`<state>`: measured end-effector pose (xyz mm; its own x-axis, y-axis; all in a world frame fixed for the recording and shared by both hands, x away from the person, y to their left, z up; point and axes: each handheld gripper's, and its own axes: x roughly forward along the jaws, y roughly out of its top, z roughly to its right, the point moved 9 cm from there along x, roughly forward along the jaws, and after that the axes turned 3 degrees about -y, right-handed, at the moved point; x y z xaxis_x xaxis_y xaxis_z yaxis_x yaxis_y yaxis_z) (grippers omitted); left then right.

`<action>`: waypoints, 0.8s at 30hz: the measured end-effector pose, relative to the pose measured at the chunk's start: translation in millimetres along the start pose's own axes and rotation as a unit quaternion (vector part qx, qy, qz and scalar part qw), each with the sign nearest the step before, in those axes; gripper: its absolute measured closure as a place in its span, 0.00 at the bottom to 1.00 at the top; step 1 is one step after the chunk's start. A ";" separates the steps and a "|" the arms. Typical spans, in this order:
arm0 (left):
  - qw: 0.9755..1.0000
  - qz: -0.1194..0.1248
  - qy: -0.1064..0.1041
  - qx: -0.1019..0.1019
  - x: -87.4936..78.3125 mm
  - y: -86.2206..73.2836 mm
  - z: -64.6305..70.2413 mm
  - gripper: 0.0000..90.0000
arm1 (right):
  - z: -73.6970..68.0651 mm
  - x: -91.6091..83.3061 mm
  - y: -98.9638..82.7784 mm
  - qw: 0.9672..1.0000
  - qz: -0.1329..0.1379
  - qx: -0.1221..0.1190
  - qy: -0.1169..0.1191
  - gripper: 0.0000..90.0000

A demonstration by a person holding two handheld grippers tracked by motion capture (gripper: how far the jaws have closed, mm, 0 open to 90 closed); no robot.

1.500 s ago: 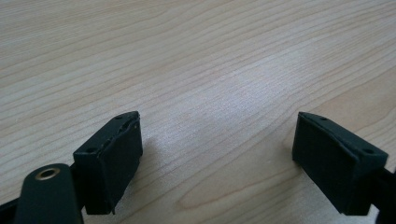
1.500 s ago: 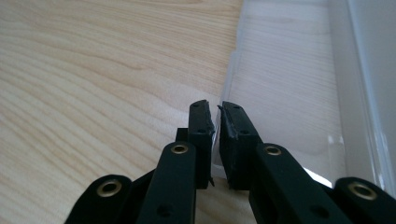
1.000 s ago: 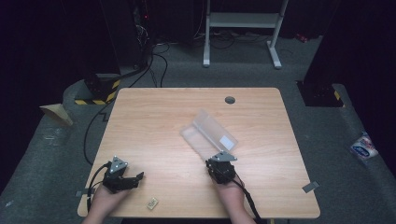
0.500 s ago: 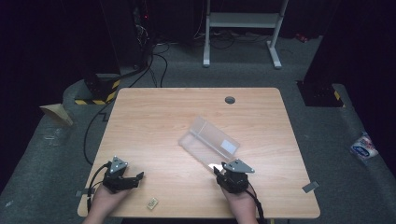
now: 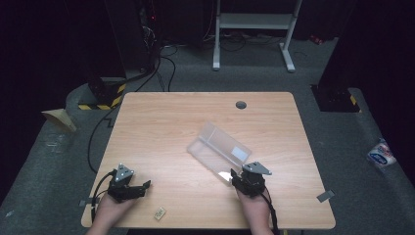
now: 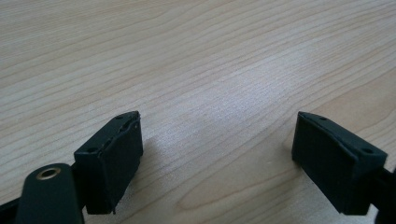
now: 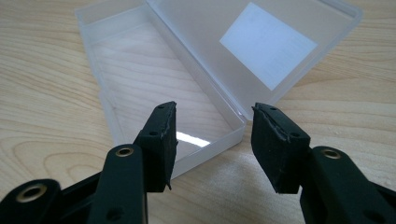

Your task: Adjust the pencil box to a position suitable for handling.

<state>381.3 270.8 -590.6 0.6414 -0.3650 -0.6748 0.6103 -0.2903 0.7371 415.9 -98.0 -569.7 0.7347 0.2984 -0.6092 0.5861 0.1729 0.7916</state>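
Wooden table [image 5: 161,127] was shown; beside the opened clear plastic box [image 7: 187,84], the right gripper [image 7: 212,140] had just been opening, nothing gripped; the left gripper [image 6: 217,154] was held released. Next, the small tag [image 5: 159,213] probably had to be fetched.

We see our right tool [image 7: 214,140] rising from the bottom of the frame, its two black jaws having just been opening, with a gap between them and nothing gripped. Beyond, a clear plastic box [image 7: 154,88] lies open on the wooden table [image 7: 42,93], its lid [image 7: 243,46] with a white label [image 7: 268,44] at upper right
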 end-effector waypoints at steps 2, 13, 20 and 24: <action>1.000 0.000 0.000 0.000 0.0 0.0 0.0 0.18 | 0.5 1.5 -0.6 1.000 -0.005 0.000 -0.003 0.56; 1.000 0.000 -0.001 0.000 0.1 0.1 0.1 0.18 | 15.5 8.9 -1.5 1.000 -0.019 -0.006 -0.021 0.56; 1.000 0.001 -0.001 0.000 0.2 0.4 -0.1 0.19 | 27.2 12.4 2.7 0.999 -0.023 0.000 -0.033 0.58; 1.000 0.003 0.001 -0.002 0.2 0.5 0.0 0.19 | 35.7 18.5 6.0 0.998 -0.030 -0.010 -0.047 0.58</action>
<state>381.8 270.6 -590.5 0.6463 -0.3649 -0.6701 0.6084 -0.2836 0.7412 445.2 -125.0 -577.9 0.7285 0.1973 -0.6561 0.6231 0.2073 0.7542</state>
